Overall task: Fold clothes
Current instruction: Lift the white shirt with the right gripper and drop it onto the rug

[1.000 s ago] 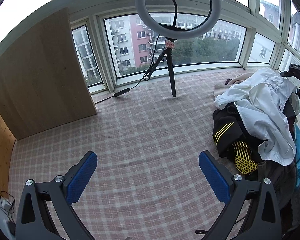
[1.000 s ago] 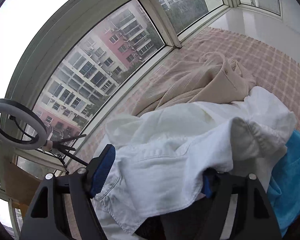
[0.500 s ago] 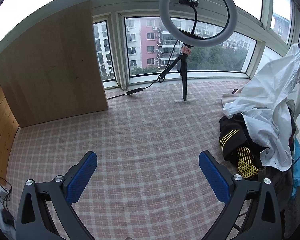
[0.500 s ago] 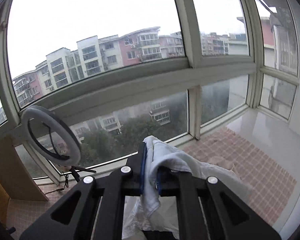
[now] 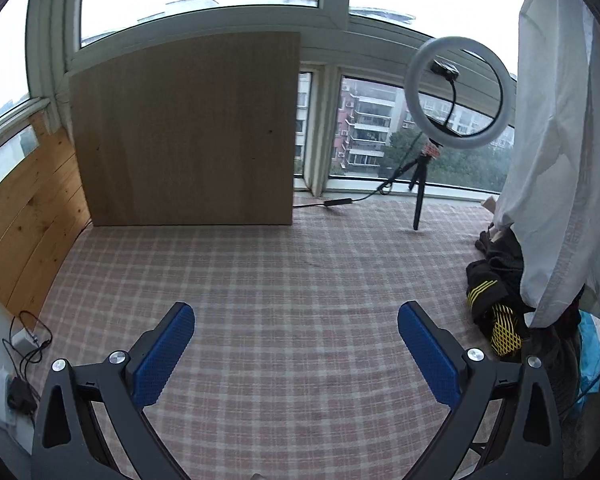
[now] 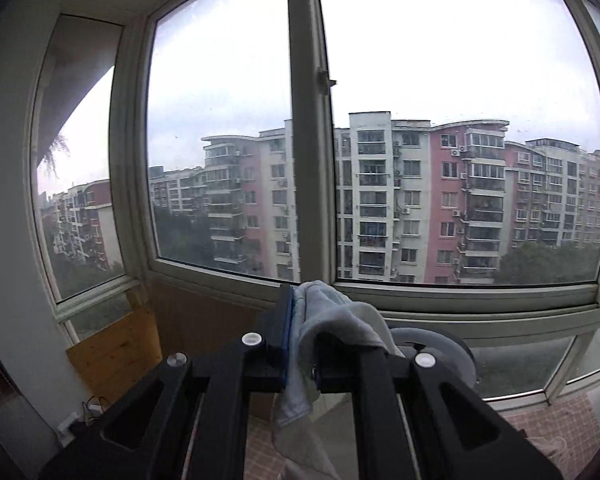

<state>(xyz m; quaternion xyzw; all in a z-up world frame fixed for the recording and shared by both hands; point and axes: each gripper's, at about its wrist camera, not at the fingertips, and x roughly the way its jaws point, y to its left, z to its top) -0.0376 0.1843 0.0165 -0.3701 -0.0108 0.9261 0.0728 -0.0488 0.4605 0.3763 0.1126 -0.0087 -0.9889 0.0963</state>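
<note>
You have two grippers and one white garment (image 5: 556, 152) in play. Your right gripper (image 6: 302, 340) is clamped tight on a bunched fold of that garment, which hangs down from between its pads. Your left gripper (image 5: 296, 354) stands wide with nothing between its blue pads, above the plaid mat (image 5: 284, 280). Only the left view shows the garment's length, draped at the mat's right edge over the pile of dark clothes (image 5: 496, 292), plus one ring light (image 5: 458, 92) and one wooden board (image 5: 188, 132). The right view mostly shows windows.
</note>
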